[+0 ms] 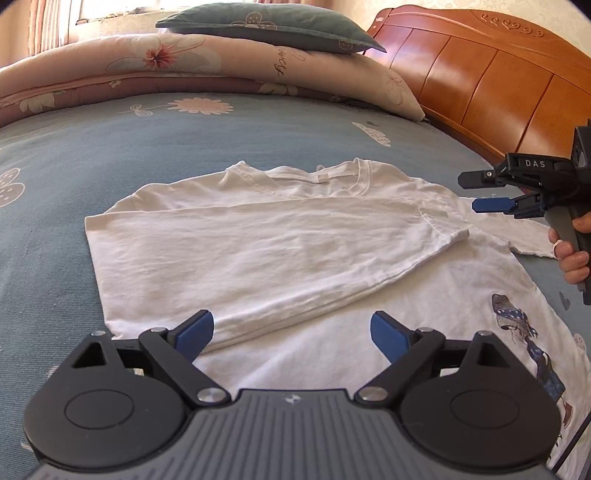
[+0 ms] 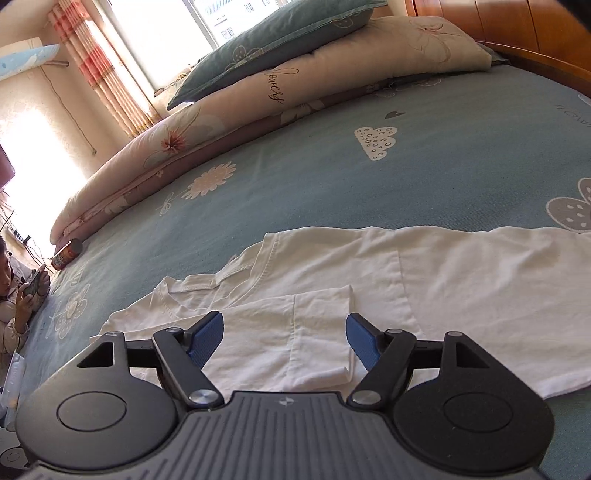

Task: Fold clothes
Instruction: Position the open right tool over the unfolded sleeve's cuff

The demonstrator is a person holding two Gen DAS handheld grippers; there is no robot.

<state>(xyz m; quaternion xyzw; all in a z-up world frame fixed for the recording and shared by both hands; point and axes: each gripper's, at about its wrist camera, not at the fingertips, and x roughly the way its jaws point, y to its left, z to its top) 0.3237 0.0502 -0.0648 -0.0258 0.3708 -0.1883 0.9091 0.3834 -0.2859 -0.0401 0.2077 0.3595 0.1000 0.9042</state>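
A white T-shirt [image 1: 277, 240] lies flat on the blue bed sheet [image 1: 110, 155], one side folded over its middle; a printed figure [image 1: 517, 325] shows on the uncovered part. My left gripper [image 1: 293, 328] stands open just above the shirt's near edge, with nothing between its blue pads. My right gripper [image 1: 471, 192] hovers at the shirt's right sleeve, held by a hand [image 1: 572, 258], jaws apart and empty. In the right wrist view the right gripper [image 2: 285, 325] is open over a short sleeve [image 2: 317, 332] of the T-shirt [image 2: 461, 288].
A folded floral quilt [image 1: 184, 62] and a teal pillow [image 1: 266, 26] lie along the bed's far side. A wooden headboard [image 1: 480, 74] rises at the right. A small can [image 2: 66, 254] rests on the sheet; a person with a phone [image 2: 22, 291] sits beside the bed.
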